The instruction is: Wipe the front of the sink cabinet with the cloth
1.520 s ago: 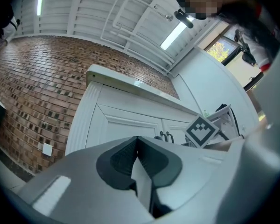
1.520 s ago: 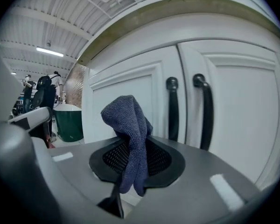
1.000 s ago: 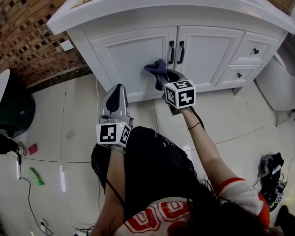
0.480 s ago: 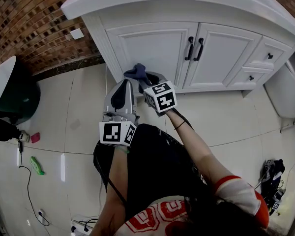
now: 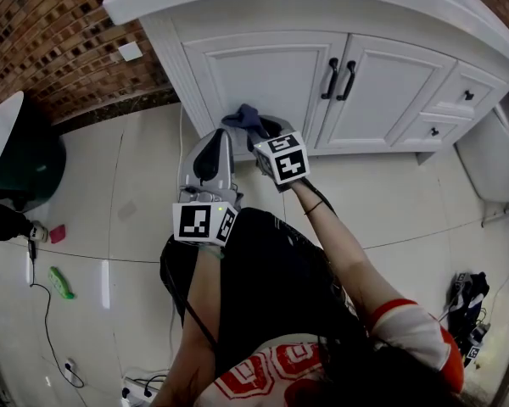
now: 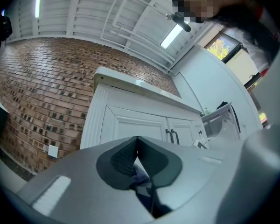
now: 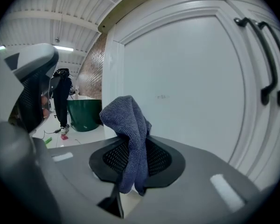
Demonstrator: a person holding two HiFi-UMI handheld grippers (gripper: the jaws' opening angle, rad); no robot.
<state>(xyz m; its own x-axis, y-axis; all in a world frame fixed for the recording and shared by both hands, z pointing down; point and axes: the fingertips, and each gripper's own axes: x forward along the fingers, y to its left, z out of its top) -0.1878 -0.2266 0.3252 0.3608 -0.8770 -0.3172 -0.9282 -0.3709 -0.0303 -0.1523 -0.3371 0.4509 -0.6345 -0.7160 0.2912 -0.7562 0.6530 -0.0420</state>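
Cloth (image 7: pixel 127 125) pinched in the right gripper (image 7: pixel 130 146), pads closed narrow on its middle, a blue fold standing up past the fingertips and two tails hanging down behind them. Straight ahead of those fingertips, the white left door of the sink cabinet (image 7: pixel 186 78), very close; touching the cloth or a hair apart, impossible to say. Further right of the fingers, the pair of black handles (image 7: pixel 267 59) at the door seam.

From the head view, same grip: right gripper (image 5: pixel 257 134) low against the door, cloth (image 5: pixel 242 117) bunched at its tip near the bottom rail of the cabinet (image 5: pixel 263 70). Just to its left, the left gripper (image 5: pixel 215 136), tips short of the cabinet's foot. In its own view, left gripper (image 6: pixel 136 146) pads pressed together at the tips, nothing clamped between them, only a scrap of blue showing through the gap lower down.

Left of the right fingers and well back, a green bin (image 7: pixel 84 113) on the tile, contents not visible, with a person's legs (image 7: pixel 61 104) beside it. Brick wall (image 5: pixel 51 32) beyond the cabinet's left edge. Behind both grippers on the floor, a small pink thing (image 5: pixel 57 233) and a green one (image 5: pixel 61 282), well clear of the door.
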